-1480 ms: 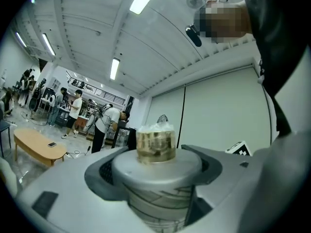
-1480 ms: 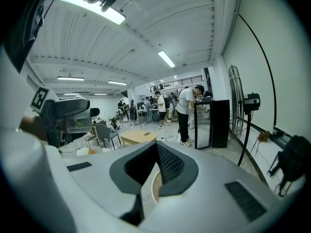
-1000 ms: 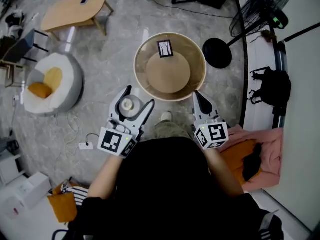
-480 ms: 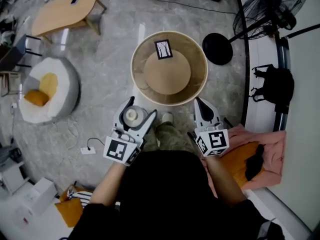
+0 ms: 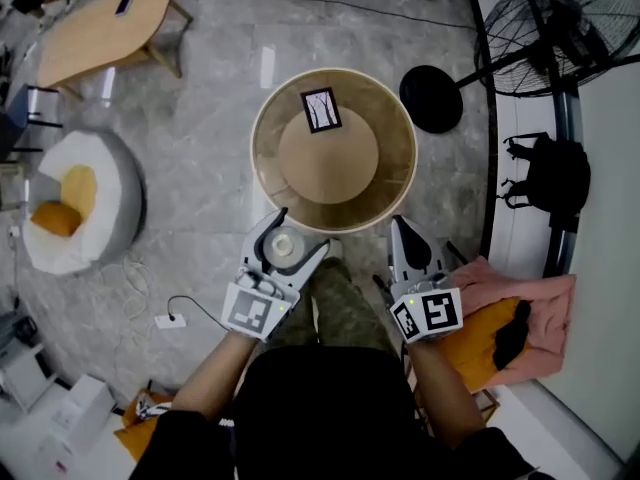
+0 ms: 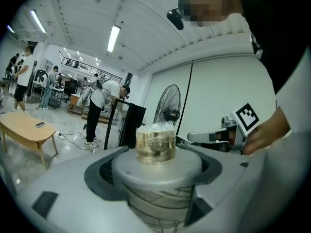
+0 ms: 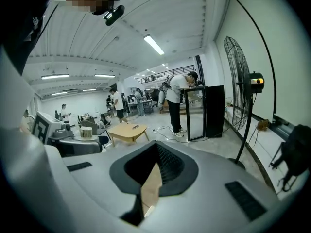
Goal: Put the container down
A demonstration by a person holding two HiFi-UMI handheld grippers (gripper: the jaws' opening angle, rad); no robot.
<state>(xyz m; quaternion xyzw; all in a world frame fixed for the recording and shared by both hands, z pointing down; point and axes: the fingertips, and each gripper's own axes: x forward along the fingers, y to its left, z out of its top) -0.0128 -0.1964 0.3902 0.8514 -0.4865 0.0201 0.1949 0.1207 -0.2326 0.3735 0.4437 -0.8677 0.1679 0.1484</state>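
Observation:
The container (image 5: 282,247) is a patterned jar with a grey lid and a small gold cap (image 6: 155,142). My left gripper (image 5: 298,233) is shut on it, holding it upright in the air just off the near-left rim of a round wooden table (image 5: 400,183). That table has a raised centre disc and a black-and-white card (image 5: 321,109). The jar's lid fills the space between the jaws in the left gripper view (image 6: 158,168). My right gripper (image 5: 404,226) hangs shut and holds nothing, near the table's near-right rim; its shut jaws (image 7: 155,166) face the room.
A standing fan (image 5: 560,28) with a black round base (image 5: 432,99) is at the right. A black bag (image 5: 545,173) and pink-orange cloth (image 5: 500,313) lie along the right wall. A white seat with orange cushions (image 5: 70,208) and a low wooden table (image 5: 100,33) stand left. People stand far off.
Both grippers have come nearer to the round table's near rim. The left one, still holding the container, has shifted right, from beside the table to just in front of it.

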